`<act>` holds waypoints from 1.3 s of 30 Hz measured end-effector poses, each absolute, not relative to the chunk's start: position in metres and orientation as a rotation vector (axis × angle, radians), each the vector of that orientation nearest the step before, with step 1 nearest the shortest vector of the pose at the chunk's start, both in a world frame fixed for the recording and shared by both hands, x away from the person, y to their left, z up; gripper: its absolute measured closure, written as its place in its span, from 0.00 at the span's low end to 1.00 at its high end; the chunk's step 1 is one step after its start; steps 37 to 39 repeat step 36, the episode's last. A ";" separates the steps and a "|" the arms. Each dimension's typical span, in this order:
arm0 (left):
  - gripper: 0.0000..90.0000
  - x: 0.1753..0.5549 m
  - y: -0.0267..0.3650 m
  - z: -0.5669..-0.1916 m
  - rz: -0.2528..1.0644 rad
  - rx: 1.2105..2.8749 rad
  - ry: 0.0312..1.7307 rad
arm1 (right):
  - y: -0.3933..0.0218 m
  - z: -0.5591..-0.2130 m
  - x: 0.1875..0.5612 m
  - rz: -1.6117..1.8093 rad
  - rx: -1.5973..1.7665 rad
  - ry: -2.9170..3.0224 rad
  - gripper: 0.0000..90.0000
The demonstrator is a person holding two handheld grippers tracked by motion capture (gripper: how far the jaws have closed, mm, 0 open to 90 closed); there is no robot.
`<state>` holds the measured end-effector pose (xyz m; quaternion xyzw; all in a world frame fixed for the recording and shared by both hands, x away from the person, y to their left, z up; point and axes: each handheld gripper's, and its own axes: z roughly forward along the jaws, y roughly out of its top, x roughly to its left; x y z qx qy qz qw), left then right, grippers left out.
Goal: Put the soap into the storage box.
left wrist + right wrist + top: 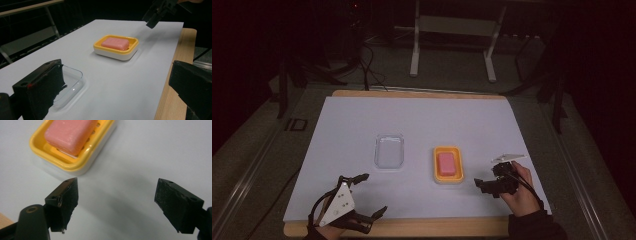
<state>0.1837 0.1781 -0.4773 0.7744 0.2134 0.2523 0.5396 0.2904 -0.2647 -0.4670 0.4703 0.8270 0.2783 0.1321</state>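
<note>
A pink soap bar (447,162) (115,43) (70,132) lies in a yellow soap dish (435,167) (125,53) (75,167) with a white base, right of centre on the white sheet. Left of it stands a clear plastic tray (390,151) (72,82) with nothing in it. My right gripper (484,175) (116,197) hovers open just right of the dish, jaws pointing at it and nothing between them; it also shows far off as the right gripper (155,17). My left gripper (375,192) (117,85) rests open near the front left edge, jaws wide apart, holding nothing.
The white sheet (412,120) covers a wooden board (412,227) whose edge shows at the front and back. Beyond the table, on the dark floor, stand a white metal frame (452,25) and cables.
</note>
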 end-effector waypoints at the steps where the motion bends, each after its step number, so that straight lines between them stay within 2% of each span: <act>1: 0.01 0.184 0.178 -0.477 0.600 1.841 0.507 | -0.267 -0.469 0.289 0.817 1.371 2.392 0.21; 18: 0.01 0.183 0.178 -0.477 0.592 1.843 0.503 | -0.290 -0.481 0.274 0.870 1.429 2.311 0.20; 39: 0.01 0.183 0.176 -0.478 0.592 1.861 0.491 | -0.290 -0.491 0.280 0.848 1.458 2.330 0.20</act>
